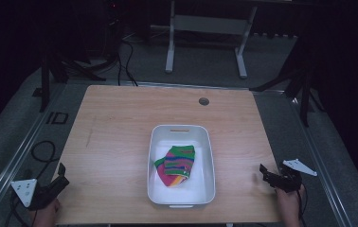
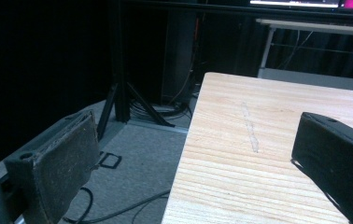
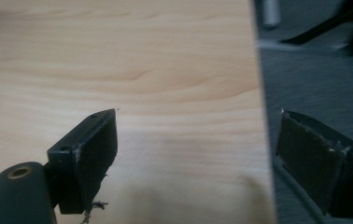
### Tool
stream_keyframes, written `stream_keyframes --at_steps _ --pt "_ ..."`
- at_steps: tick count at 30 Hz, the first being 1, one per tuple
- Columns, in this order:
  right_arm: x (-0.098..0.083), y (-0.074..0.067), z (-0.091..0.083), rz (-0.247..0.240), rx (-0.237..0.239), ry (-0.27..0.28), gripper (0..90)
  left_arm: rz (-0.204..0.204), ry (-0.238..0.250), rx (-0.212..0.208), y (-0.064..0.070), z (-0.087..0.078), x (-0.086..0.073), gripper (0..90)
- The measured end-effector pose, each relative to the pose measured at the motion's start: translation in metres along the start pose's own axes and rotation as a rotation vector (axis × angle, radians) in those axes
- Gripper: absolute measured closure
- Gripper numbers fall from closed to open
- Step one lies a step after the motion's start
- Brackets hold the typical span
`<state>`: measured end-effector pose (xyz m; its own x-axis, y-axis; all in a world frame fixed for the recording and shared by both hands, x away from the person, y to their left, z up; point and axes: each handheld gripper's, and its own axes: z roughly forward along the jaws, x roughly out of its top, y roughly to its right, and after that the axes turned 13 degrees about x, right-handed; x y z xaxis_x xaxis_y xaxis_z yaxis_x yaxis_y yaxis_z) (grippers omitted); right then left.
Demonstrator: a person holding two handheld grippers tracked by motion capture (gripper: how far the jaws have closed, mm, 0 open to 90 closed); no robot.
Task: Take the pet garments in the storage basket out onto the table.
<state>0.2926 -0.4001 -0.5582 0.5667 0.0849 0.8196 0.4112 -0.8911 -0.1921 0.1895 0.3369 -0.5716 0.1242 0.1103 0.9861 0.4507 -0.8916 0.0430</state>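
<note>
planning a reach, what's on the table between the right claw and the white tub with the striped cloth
Nothing: in the high view, bare wood runs from the right claw to the white tub holding the striped cloth. The right gripper view also shows bare table.

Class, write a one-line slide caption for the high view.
A striped cloth lies in a white tray on a wooden table, both open tools resting at its near corners.

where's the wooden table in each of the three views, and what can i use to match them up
High view: the wooden table fills the middle, with a white tray holding a striped sock.
Left gripper view: its left edge and corner run up the right half, between the open jaws.
Right gripper view: its top takes the left and middle, right edge by grey floor.
Shared landmark: the pale wood grain and table edge.
</note>
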Motion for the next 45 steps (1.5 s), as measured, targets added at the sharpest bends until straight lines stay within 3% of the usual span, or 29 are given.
stream_keyframes --at_steps 1,2,3,4,5,8,11,12,13,16,17,19,21,25,26,27,32,34,38,39,45 --pt "0.000 0.000 0.000 0.000 0.000 0.000 12.9 -0.002 -0.005 -0.006 0.000 0.000 0.000 1.2" --pt "0.000 0.002 -0.001 0.011 0.044 -0.008 12.9 0.000 -0.007 -0.007 0.000 0.000 0.000 1.2" --pt "-0.001 0.005 -0.002 -0.010 0.127 -0.046 12.8 0.002 -0.005 -0.010 0.000 0.000 0.000 1.2" --pt "-0.001 0.005 -0.002 -0.010 0.127 -0.046 12.8 0.005 -0.007 -0.011 0.000 0.000 0.000 1.2" --pt "-0.001 0.006 -0.001 -0.039 0.133 -0.086 12.8 0.003 -0.008 -0.010 0.000 0.001 0.000 1.2" --pt "-0.001 0.007 -0.001 -0.032 0.138 -0.087 12.8 -0.003 -0.009 -0.016 -0.001 0.001 0.000 1.2" --pt "0.000 0.010 -0.001 -0.058 0.219 -0.094 12.7 -0.004 -0.008 -0.024 -0.001 0.001 0.000 1.2" --pt "0.000 0.010 -0.001 -0.058 0.219 -0.094 12.7 -0.003 -0.008 -0.025 -0.001 0.001 0.000 1.2" --pt "0.000 0.010 -0.001 -0.098 0.263 -0.130 12.7 0.001 -0.009 -0.025 -0.001 0.001 0.000 1.2" --pt "0.000 0.009 0.000 -0.124 0.298 -0.168 12.6 0.000 -0.011 -0.027 -0.001 0.001 0.000 1.2" --pt "0.001 0.007 0.001 -0.159 0.317 -0.205 12.6 -0.004 -0.012 -0.029 -0.002 0.001 0.000 1.2" --pt "0.001 0.006 0.001 -0.178 0.327 -0.217 12.7 -0.008 -0.015 -0.031 -0.002 0.001 0.000 1.2" --pt "0.004 0.000 0.001 -0.231 0.379 -0.240 12.7 -0.005 -0.016 -0.031 -0.002 0.002 0.001 1.2" --pt "0.007 -0.005 0.003 -0.265 0.426 -0.272 12.7 0.000 -0.013 -0.020 -0.001 0.001 0.000 1.2" --pt "0.008 -0.008 0.004 -0.285 0.450 -0.294 12.7 0.001 -0.012 -0.019 -0.001 0.001 0.000 1.2" --pt "0.013 -0.018 0.007 -0.336 0.478 -0.338 12.7 0.001 -0.012 -0.020 -0.001 0.001 0.000 1.2" --pt "0.021 -0.031 0.011 -0.365 0.525 -0.380 12.7 -0.006 -0.016 -0.027 -0.002 0.002 0.001 1.2" --pt "0.027 -0.042 0.013 -0.379 0.568 -0.428 13.0 -0.006 -0.014 -0.025 -0.001 0.001 0.000 1.2" --pt "0.035 -0.055 0.013 -0.414 0.607 -0.445 13.0 -0.001 -0.011 -0.026 -0.001 0.001 0.000 1.2" --pt "0.042 -0.063 0.011 -0.441 0.619 -0.442 13.0 -0.003 -0.009 -0.028 -0.001 0.001 0.000 1.2" --pt "0.062 -0.083 0.006 -0.485 0.690 -0.426 12.9 -0.004 -0.014 -0.034 -0.002 0.002 0.001 1.2"
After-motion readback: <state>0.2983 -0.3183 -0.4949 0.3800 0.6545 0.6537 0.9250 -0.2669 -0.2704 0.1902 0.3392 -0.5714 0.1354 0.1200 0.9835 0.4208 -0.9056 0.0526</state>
